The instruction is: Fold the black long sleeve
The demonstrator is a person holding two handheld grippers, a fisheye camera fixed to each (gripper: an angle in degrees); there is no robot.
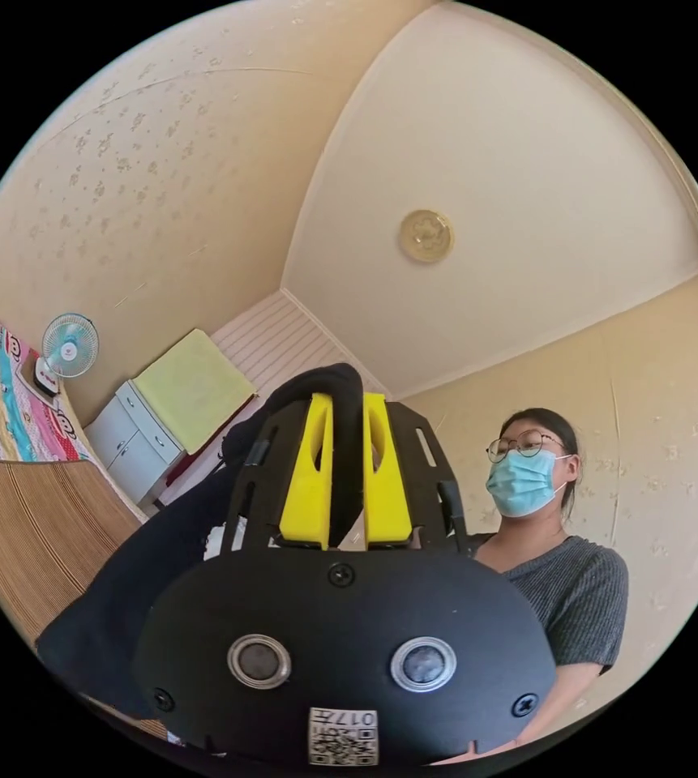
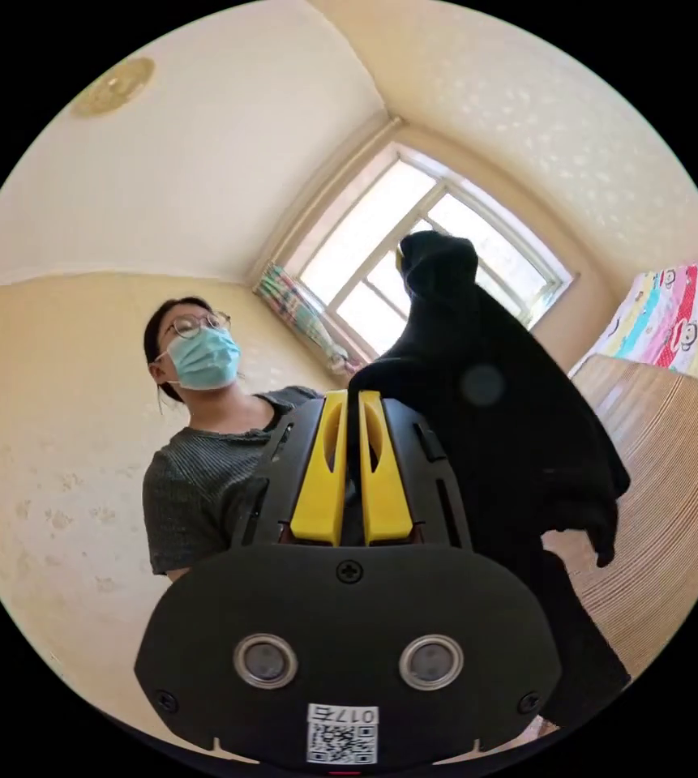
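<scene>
I am clamping both my left gripper (image 1: 347, 474) and right gripper (image 2: 352, 470) on the black long sleeve (image 2: 494, 421), seemingly trailing toward five o'clock.

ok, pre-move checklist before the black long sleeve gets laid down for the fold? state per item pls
1. Left gripper clamped on the black long sleeve: ok, cloth runs between both yellow jaws.
2. Right gripper clamped on the garment: ok, cloth pinched between the jaws.
3. Garment lifted off the woven mat: mostly ok; its lowest hem cannot be told.
4. Cloth spread flat between the grippers: not ok, it hangs bunched.
5. Sleeves untangled: cannot tell.
6. Landing spot on the mat: cannot tell, both cameras point up at the ceiling.
</scene>
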